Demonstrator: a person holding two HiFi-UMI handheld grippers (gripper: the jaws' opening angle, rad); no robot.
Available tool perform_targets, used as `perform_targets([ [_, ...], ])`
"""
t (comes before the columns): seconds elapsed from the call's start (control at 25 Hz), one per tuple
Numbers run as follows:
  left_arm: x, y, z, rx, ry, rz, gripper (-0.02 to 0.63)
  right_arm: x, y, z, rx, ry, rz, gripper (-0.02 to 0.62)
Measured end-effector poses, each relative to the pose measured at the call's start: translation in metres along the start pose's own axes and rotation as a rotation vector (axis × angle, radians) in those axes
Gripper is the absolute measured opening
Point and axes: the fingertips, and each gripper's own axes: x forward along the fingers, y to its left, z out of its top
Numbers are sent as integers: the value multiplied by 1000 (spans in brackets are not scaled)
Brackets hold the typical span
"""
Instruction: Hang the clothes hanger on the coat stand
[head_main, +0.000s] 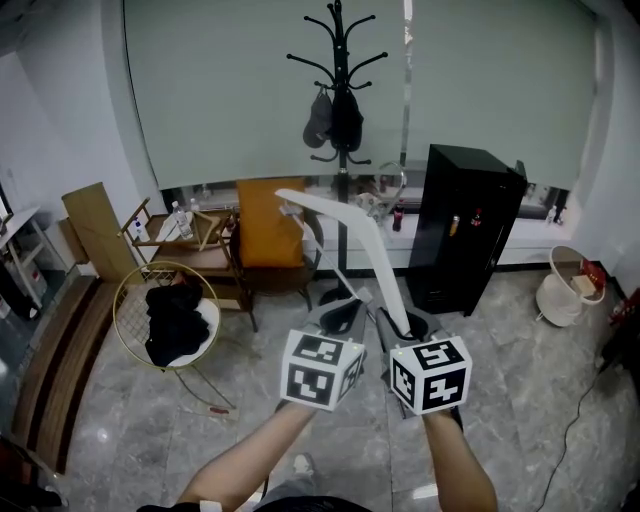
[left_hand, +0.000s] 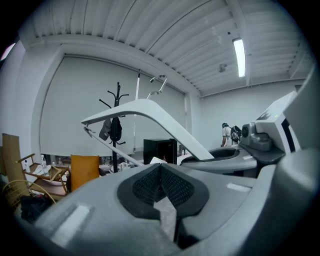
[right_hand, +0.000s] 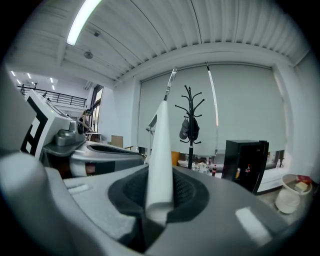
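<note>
The left gripper (head_main: 340, 318) and right gripper (head_main: 408, 325), grey (black ribbed pads (left_hand: 145, 187)), carry black-and-white marker cubes (head_main: 320, 370).

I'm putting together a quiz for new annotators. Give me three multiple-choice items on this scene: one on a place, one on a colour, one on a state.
1. In the head view, where does the black cabinet stand relative to the coat stand?
A) to its right
B) to its left
C) in front, hiding it

2. What colour is the clothes hanger?
A) black
B) white
C) orange

3. What is the hanger's state?
A) hung on the coat stand
B) dropped, held by nothing
C) gripped at one end by the right gripper

Answers:
1 A, the cabinet sits right of the stand's pole.
2 B, its curved arm is plainly white.
3 C, the right gripper view shows its pads pressing on the hanger's end, well short of the stand.
</note>
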Motion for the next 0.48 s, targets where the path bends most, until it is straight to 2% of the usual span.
perform_targets([
  [0.48, 51, 84, 12, -19, -12, -35, 5, 94, -7, 24, -18, 9, -32, 67],
])
